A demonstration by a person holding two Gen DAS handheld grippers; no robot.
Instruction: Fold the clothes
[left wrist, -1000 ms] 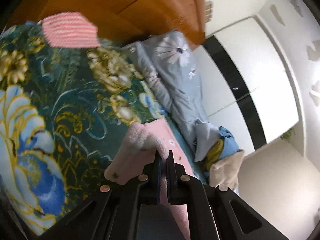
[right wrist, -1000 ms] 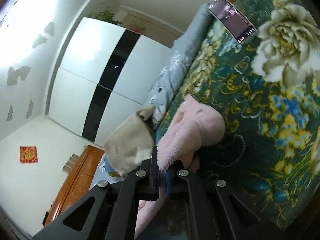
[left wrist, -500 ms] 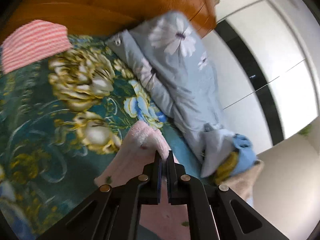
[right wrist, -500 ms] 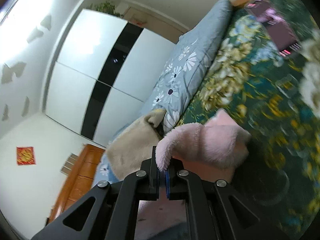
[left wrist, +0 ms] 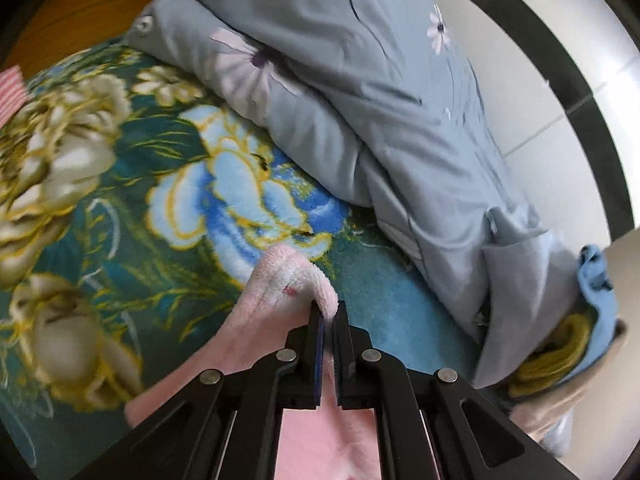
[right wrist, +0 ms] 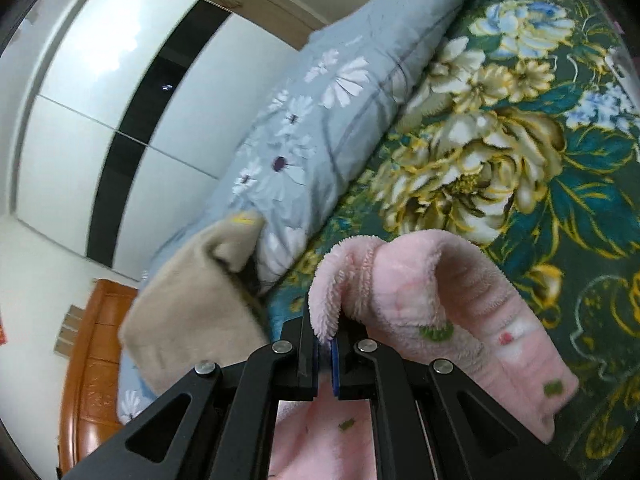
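Bright, even indoor light; glare on the white wardrobe [right wrist: 100, 92]; fisheye-bent edges; slight motion blur.

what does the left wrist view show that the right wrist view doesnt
Only the left wrist view shows the pink striped cloth at the far edge and a blue and yellow bundle. Only the right wrist view shows the whole white wardrobe with its black stripe and the beige garment. Both show the pink fleece garment, pinched by the left gripper and the right gripper, the floral blanket and grey quilt.
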